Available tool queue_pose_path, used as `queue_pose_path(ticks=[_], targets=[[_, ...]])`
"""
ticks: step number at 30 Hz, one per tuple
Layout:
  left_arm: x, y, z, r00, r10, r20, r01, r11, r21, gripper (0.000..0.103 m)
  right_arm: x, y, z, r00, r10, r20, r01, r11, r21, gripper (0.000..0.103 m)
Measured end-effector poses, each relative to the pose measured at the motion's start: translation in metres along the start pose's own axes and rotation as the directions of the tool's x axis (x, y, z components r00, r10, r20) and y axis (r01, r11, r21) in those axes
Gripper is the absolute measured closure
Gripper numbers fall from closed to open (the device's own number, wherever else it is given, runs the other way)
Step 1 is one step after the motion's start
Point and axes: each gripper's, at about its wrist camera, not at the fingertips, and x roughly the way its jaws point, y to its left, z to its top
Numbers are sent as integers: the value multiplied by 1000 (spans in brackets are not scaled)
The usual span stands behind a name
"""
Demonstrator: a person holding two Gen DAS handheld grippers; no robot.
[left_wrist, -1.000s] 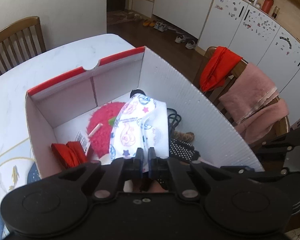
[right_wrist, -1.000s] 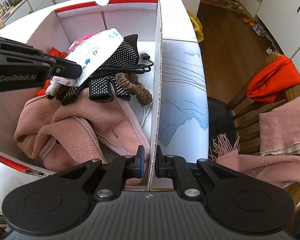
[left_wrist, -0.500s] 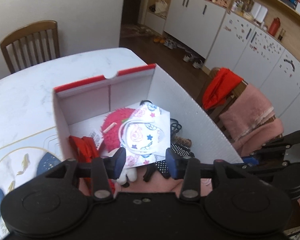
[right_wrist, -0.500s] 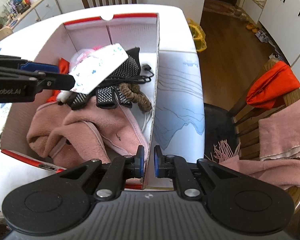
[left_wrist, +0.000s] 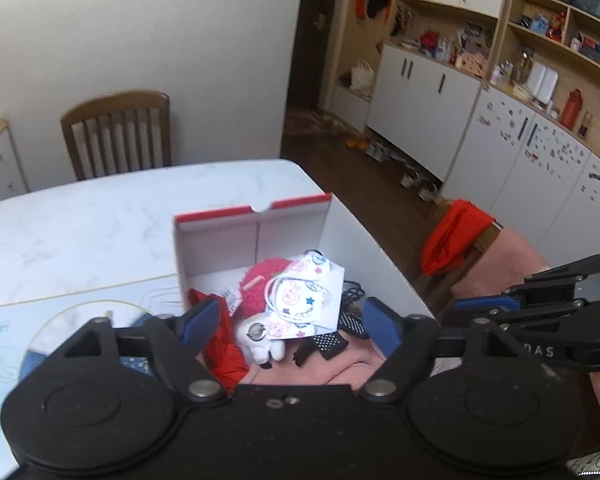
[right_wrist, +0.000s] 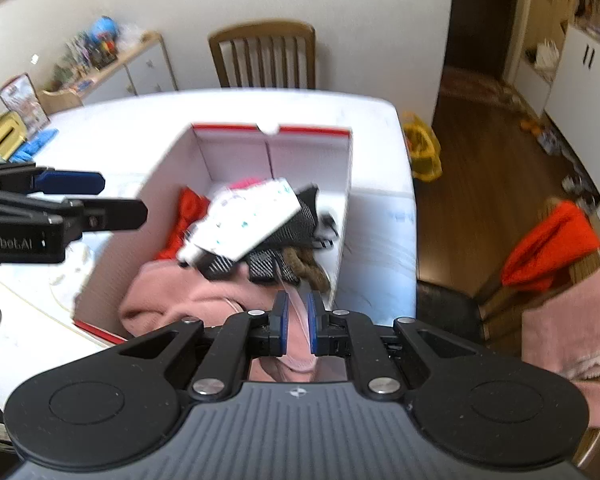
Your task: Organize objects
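Note:
A white box with a red rim stands on the table, full of clothes. A white printed cloth lies on top, over a red plush, black dotted gloves and a red cloth. My left gripper hovers above the box's near left side. Its jaws are opening and nothing sits between the pads. My right gripper is at the box's near right corner, shut on a fold of the pink fleece garment.
A wooden chair stands at the table's far end. Another chair on the right carries a red cloth and a pink towel. A yellow bag lies on the floor. A printed placemat lies right of the box.
My left gripper opened and let go of the printed cloth, which now rests in the box. Both grippers rose and drew back from the box. The right one stayed shut.

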Motion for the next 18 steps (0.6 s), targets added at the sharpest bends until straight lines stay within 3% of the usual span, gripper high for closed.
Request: queue_pose_path(ticks=[5,8,12,16,18], targets=[[-22,4,-5,998,31,52,-31,999,-16,11,-20,11,1,995,17,95,-14,999,-38,93],[-33,8,-10,997,25,78,-24,1000,-10,9,-31,20,1,990,19,140,-13,999,-46,90],[-46,11,-18,995,0,105,-2,1000,12,6,-42,32,0,980,16,198,-8,999,-39,79],[-58,19,-26,993,-33,115,31,999,19,1,-48,44,-8,973,-3,233,5,1000,-10,59],[-62,24,-30,993,-44,113,43,999,14,1,-50,51,-13,969,-10,247,12,1000,-4,55]])
